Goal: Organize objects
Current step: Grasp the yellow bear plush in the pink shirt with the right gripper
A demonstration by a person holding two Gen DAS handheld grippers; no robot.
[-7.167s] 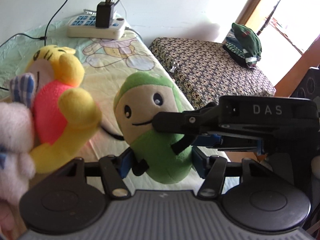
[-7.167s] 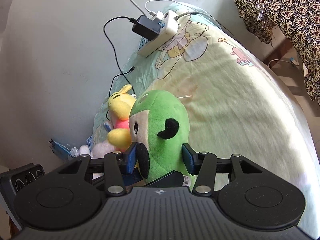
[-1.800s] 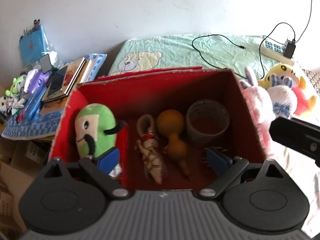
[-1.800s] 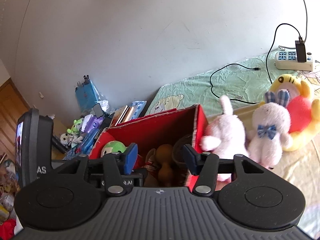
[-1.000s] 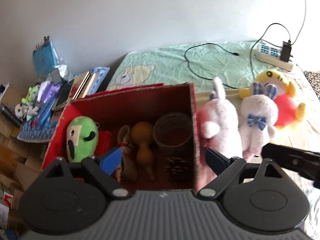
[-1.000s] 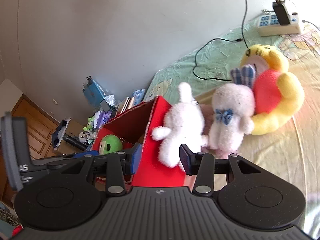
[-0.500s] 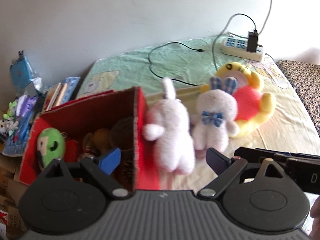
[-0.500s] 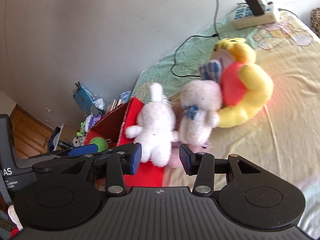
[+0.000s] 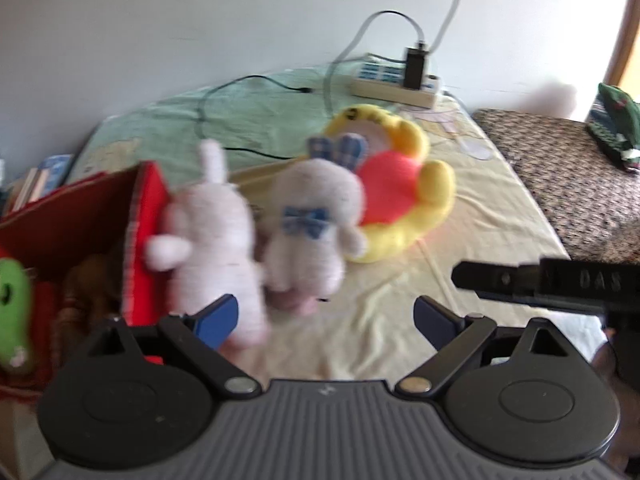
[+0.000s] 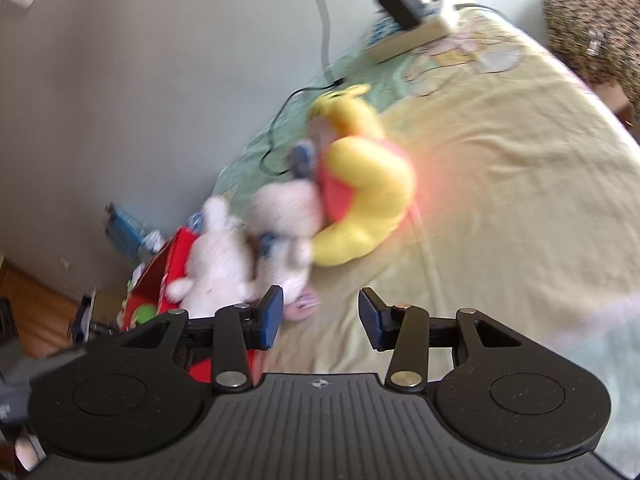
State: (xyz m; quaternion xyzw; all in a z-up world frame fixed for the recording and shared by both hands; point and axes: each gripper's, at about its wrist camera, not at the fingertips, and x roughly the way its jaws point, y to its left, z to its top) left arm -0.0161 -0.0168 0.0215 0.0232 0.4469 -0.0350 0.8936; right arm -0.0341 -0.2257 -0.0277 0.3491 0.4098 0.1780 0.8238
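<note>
Since a moment ago I have swung both grippers away from the red box and toward the bed, so the box has slid to the left edge of my left wrist view and the plush toys now sit in the middle. The green plush I carried over earlier lies inside the box, only a blurred sliver of it showing at the far left.

That much I judge done: one toy is put away, with some brownish things I cannot make out next to it. Three toys are left outside. The white rabbit leans against the outer wall of the box, the second white plush with the blue bow stands just beside it, and the yellow and red plush lies behind that one, touching it, all on the yellow sheet.

My left gripper is spread wide with nothing between its blue pads. My right gripper is also apart and empty; its dark body pokes into the left view from the right.

Both views are smeared by motion. The rabbits look soft, pale and fuzzy, with thin ears; I expect the nearest rabbit is next, and it should squash easily under a grip.
</note>
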